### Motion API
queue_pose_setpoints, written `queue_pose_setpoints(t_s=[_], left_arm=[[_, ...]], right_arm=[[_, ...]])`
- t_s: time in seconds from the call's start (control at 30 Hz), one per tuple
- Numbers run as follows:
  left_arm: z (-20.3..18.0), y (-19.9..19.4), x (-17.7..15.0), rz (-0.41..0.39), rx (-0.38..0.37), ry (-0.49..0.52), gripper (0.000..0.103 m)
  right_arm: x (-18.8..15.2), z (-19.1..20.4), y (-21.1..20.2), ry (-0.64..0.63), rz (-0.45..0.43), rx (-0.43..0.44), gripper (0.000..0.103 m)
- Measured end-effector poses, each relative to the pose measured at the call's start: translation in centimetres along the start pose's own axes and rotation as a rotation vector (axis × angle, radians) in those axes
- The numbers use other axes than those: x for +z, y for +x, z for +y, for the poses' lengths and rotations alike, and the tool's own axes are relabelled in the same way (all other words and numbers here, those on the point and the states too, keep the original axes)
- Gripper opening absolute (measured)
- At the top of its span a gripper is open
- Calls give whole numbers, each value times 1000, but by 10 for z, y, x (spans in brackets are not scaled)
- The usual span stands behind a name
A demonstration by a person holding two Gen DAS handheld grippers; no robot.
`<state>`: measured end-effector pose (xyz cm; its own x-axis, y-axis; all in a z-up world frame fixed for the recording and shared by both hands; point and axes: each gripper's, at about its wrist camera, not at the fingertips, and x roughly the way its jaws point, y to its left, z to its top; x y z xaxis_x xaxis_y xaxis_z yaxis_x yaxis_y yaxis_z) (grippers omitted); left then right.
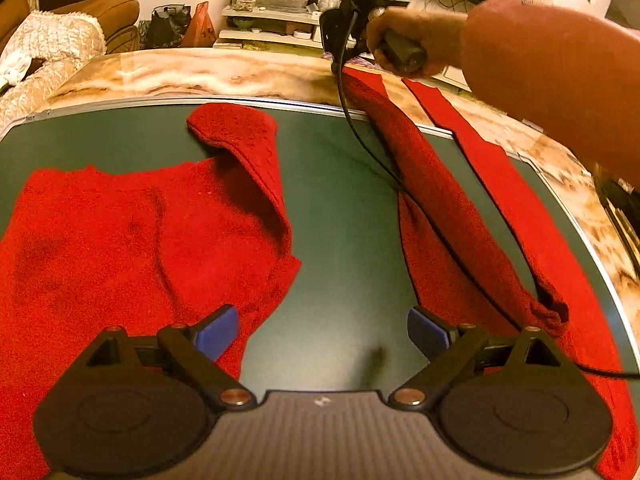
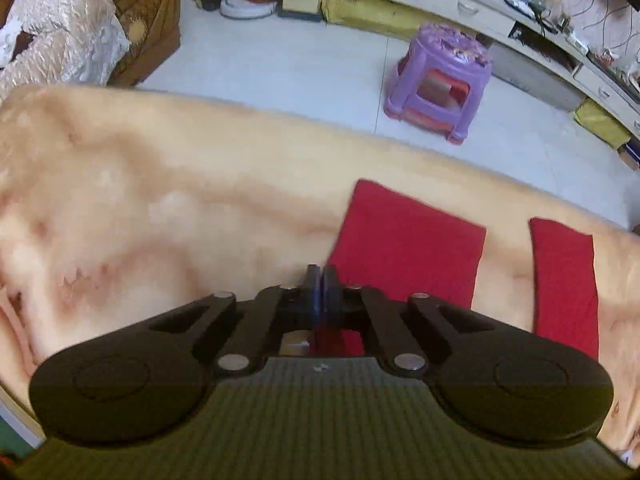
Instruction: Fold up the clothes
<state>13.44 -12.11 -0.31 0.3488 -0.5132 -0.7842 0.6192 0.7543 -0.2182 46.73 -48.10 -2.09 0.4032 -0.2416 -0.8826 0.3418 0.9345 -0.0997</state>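
A marbled desk (image 1: pixel 240 76) carries a green mat (image 1: pixel 344 216) with red trousers (image 1: pixel 120 240) spread on it, legs running away toward the far edge. Left tongs (image 1: pixel 322 334) gape empty above the waist. Right tongs (image 2: pixel 320 280), closed at the near leg's cuff (image 2: pixel 404 240), appear to pinch its edge.

A red, fuzzy garment (image 1: pixel 140 232) lay spread on the green mat (image 1: pixel 344 216) atop the counter (image 1: pixel 200 72). One sleeve (image 1: pixel 248 152) was folded inward over the body. Two long red strips (image 1: pixel 448 208) stretched away to the far edge, their squared ends (image 2: pixel 404 240) resting flat, apart, on the marbled counter.
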Motion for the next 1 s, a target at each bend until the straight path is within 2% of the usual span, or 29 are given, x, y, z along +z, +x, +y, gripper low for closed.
queue_pose_setpoints(t_s=[0.07, 0.17, 0.33, 0.4, 0.43, 0.47, 0.5, 0.53, 0.6, 0.73, 0.83, 0.93, 1.0], left_arm=[[0, -1, -1, -1, -1, 0, 95], [-1, -1, -1, -2, -1, 2, 95], [-2, -1, -2, 3, 3, 6, 96], [-3, -1, -2, 7, 2, 8, 98], [-3, 0, -2, 8, 0, 11, 98], [-3, 1, -2, 9, 0, 17, 98], [-3, 1, -2, 10, 1, 21, 98], [-4, 0, -2, 10, -1, 24, 98], [-4, 0, -3, 7, -3, 24, 98], [-7, 1, -5, 1, 7, 32, 100], [-8, 2, -5, 2, 13, 32, 100], [-7, 2, -4, 0, 6, 25, 100], [-5, 2, -3, -3, -1, 18, 100]], right_arm=[[3, -1, -11, 8, -34, 21, 2], [8, -12, -49, 69, -115, 221, 2], [15, -46, -92, 181, -219, 439, 2], [15, -55, -81, 183, -218, 308, 4], [13, -56, -67, 164, -187, 241, 7], [10, -56, -53, 142, -155, 175, 24], [8, -57, -38, 121, -122, 108, 34], [4, -60, -28, 130, -96, 82, 34], [-11, -74, -19, 210, -139, 124, 34], [-24, -63, -11, 144, -137, 278, 34], [-29, -44, -12, 85, -108, 243, 34], [-37, -57, -14, 265, -49, 149, 37], [-48, -66, -18, 371, -38, 219, 37]])
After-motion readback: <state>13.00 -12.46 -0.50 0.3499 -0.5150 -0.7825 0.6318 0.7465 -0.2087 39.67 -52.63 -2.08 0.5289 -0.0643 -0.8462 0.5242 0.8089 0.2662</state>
